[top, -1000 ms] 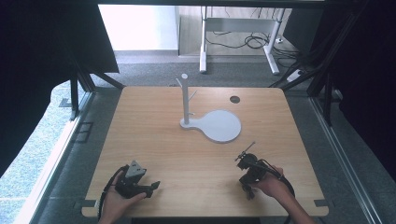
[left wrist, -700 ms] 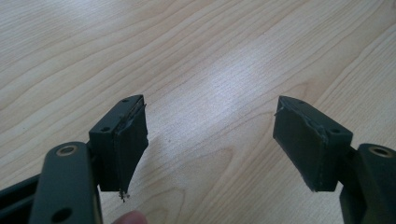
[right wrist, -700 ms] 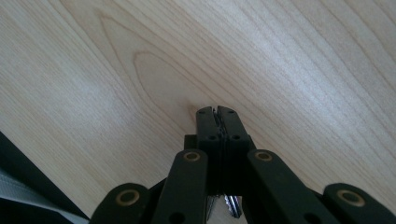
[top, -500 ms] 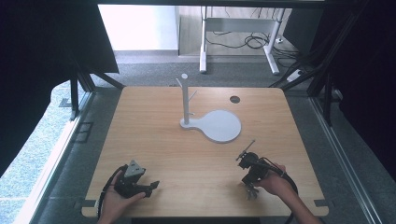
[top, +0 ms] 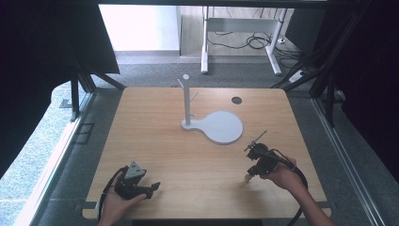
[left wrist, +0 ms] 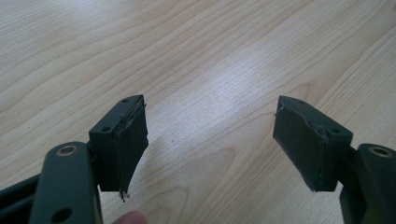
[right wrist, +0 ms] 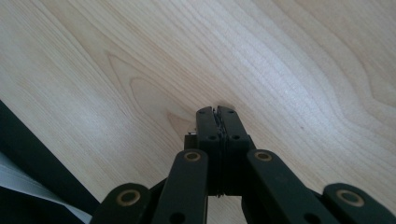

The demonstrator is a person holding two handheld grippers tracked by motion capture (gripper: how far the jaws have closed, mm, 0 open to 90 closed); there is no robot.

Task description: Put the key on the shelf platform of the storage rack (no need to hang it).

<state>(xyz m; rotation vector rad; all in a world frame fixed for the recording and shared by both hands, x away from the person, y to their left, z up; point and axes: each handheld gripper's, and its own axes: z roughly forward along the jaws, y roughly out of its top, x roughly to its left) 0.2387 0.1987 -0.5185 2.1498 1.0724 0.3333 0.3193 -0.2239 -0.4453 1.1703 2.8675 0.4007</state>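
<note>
My left gripper (top: 151, 187) rests near the table's front left corner, held by a hand. In the left gripper view its jaws (left wrist: 210, 140) stand wide open over bare wood with nothing between them. My right gripper (top: 249, 175) is at the front right, tilted down toward the tabletop, a hand behind it. In the right gripper view its jaws (right wrist: 217, 114) are pressed together just above the wood. A tiny pale bit (right wrist: 190, 138) shows beside one jaw; I cannot tell what it is.
A white stand with an upright pegged post (top: 187, 101) and a round flat base (top: 222, 127) sits at the table's middle back. A dark round hole (top: 236, 100) lies at the back right. The wooden table (top: 197, 165) has open room between the hands.
The right hand and its gripper have lifted a little off the table. The left hand has stayed put.
</note>
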